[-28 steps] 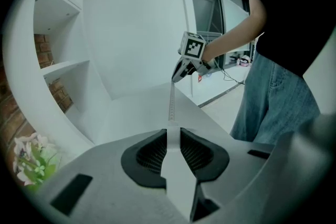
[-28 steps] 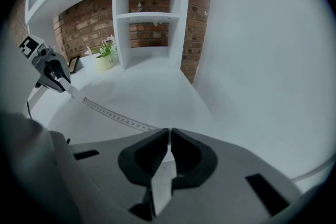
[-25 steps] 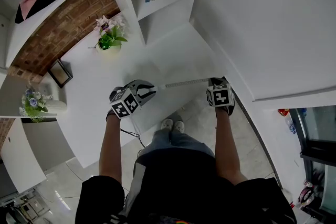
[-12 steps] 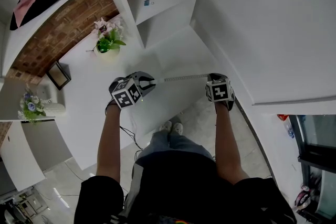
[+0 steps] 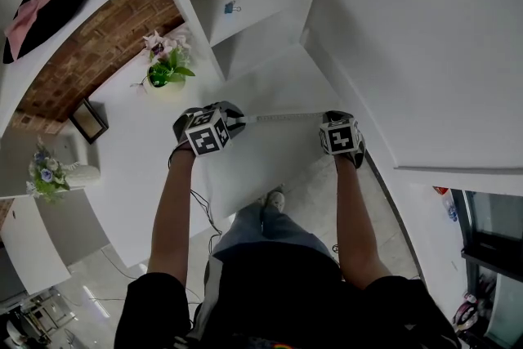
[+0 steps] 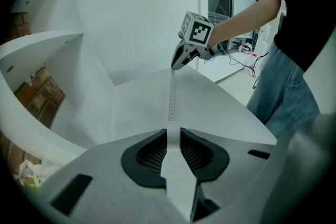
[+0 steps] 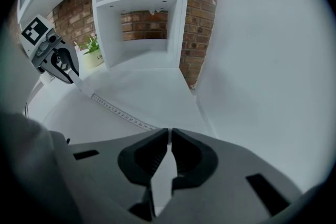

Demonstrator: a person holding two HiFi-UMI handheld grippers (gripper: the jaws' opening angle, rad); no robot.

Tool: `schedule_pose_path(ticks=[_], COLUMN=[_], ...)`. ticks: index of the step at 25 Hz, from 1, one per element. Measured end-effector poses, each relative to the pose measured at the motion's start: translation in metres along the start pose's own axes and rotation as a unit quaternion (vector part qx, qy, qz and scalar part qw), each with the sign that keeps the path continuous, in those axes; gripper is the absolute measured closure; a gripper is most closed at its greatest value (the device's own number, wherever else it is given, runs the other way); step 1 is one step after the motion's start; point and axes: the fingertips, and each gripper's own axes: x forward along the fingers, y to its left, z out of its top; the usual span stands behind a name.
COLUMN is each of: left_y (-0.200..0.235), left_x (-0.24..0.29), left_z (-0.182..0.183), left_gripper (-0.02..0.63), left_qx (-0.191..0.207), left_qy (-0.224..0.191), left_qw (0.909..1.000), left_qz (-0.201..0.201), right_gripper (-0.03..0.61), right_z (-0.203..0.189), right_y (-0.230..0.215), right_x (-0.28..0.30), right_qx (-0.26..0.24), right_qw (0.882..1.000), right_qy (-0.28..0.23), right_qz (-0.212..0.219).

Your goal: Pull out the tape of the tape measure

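A thin white tape [image 5: 282,118] with printed marks is stretched level between my two grippers above the white table [image 5: 245,167]. My left gripper [image 5: 233,118] is shut on the tape measure's white case [image 6: 176,176], which fills the gap between its jaws; the tape [image 6: 171,99] runs straight from there to the right gripper [image 6: 176,63]. My right gripper [image 5: 331,118] is shut on the tape's free end, and in the right gripper view the tape [image 7: 118,112] leads back to the left gripper [image 7: 71,73]. Most of the case is hidden by the jaws.
A potted plant [image 5: 163,69] and a picture frame [image 5: 86,120] stand at the table's back left. White shelf niches [image 5: 245,4] rise behind, against a brick wall. A white wall [image 5: 425,45] closes the right side. The person's feet [image 5: 274,199] are below the table edge.
Both grippers have moved forward over the table toward the shelves, keeping the tape stretched between them. The gap between them looks about the same.
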Motion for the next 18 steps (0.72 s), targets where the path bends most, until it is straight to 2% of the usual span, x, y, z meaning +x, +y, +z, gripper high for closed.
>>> schedule_pose_path(ticks=[4, 13, 18], left_y=[0.008, 0.012, 0.015], left_x=[0.004, 0.010, 0.014], left_z=[0.003, 0.009, 0.013], left_gripper=[0.532, 0.532, 0.532], left_qx=[0.002, 0.031, 0.026], left_qy=[0.008, 0.055, 0.061], left_qw=[0.9999, 0.9976, 0.9973], left_qz=[-0.006, -0.028, -0.034], right_gripper=[0.554, 0.549, 0.545], right_z=[0.003, 0.003, 0.004], right_y=[-0.001, 0.006, 0.012], right_x=[0.007, 0.016, 0.018], right_qx=[-0.013, -0.023, -0.022], right_qw=[1.000, 1.000, 0.999], right_qy=[0.003, 0.010, 0.010], right_qz=[0.001, 0.015, 0.022])
